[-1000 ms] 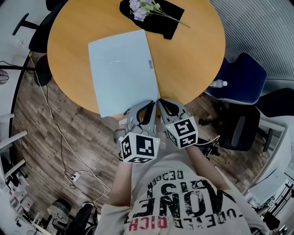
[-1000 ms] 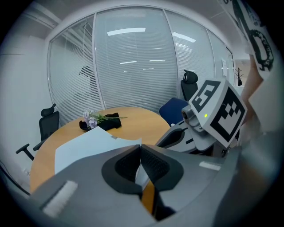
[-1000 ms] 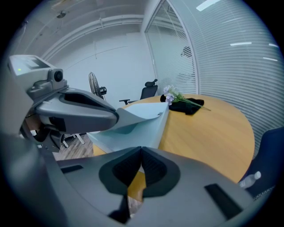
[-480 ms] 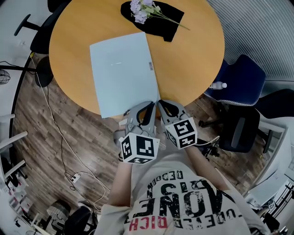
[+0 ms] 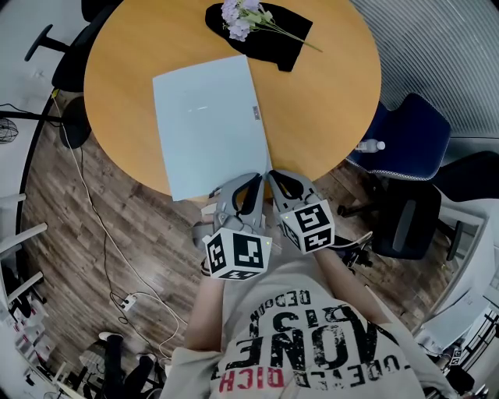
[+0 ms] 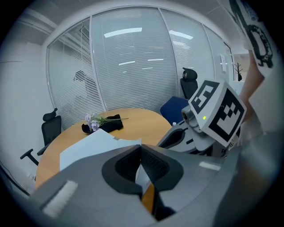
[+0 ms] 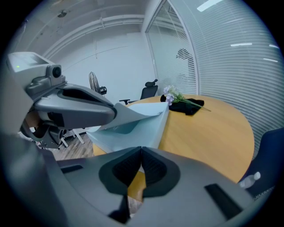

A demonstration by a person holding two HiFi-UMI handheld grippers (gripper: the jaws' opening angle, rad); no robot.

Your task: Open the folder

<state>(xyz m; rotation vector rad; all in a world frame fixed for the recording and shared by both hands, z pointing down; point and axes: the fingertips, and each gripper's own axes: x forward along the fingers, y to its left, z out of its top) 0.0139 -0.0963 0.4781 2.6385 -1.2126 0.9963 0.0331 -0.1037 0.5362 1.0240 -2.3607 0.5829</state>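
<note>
Left claw [image 6: 141,149] is clenched on the corner of the pale blue folder [image 5: 207,121] that lies nearest my edge of the table [image 5: 327,101], and the cover curls up off the table there. My right claw [image 7: 141,150] hangs just beside it over that same edge, jaws pressed together on nothing. The folder lies across the table's middle, its near end reaching the edge. At the table's far side, lilac flowers [image 5: 238,14] rest on a black cloth [image 5: 273,35].
</note>
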